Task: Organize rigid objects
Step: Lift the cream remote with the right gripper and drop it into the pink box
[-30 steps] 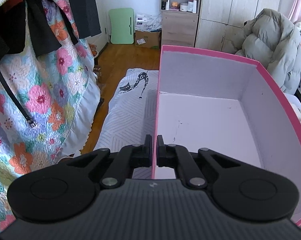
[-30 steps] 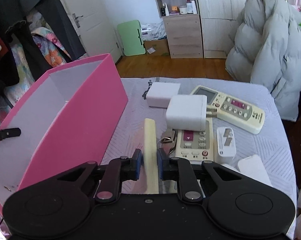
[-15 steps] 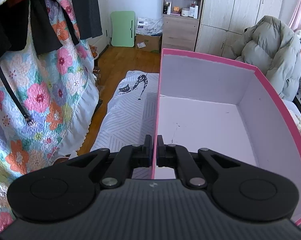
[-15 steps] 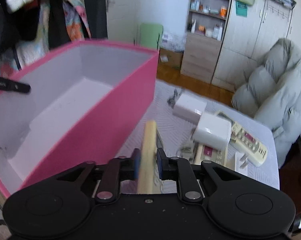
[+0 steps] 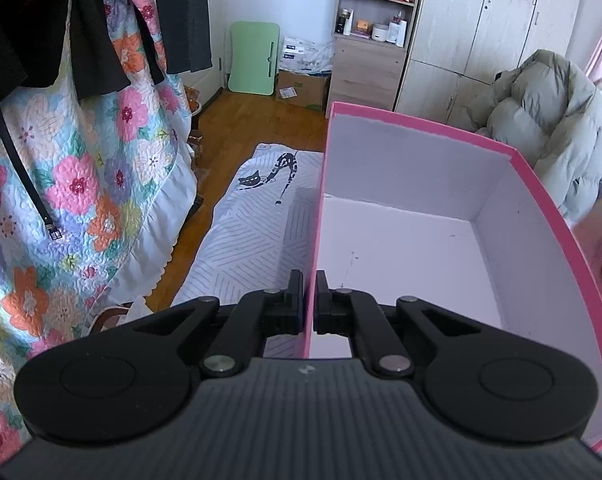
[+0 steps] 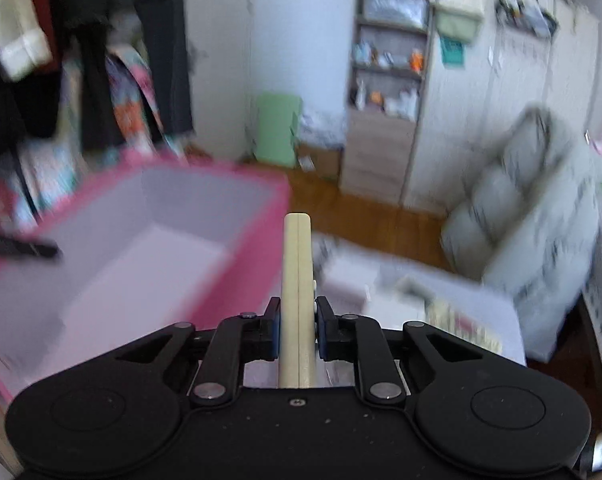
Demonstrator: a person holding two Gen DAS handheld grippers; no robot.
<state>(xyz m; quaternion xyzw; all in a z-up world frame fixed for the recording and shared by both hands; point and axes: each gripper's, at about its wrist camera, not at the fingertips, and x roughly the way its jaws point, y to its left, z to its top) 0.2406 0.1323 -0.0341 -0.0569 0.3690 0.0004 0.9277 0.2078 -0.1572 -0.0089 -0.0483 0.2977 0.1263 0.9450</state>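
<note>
Left gripper (image 5: 309, 300): fingers pinch the near left wall of the pink box (image 5: 541, 184), which sits on the bed (image 5: 253, 232) from 12 to 3 o'clock. Right gripper (image 6: 297, 330): fingers clamp a cream remote control (image 6: 297, 264) edge-on, pointing to 12 o'clock, just beside the box's right wall. Labels too blurred to read.
</note>
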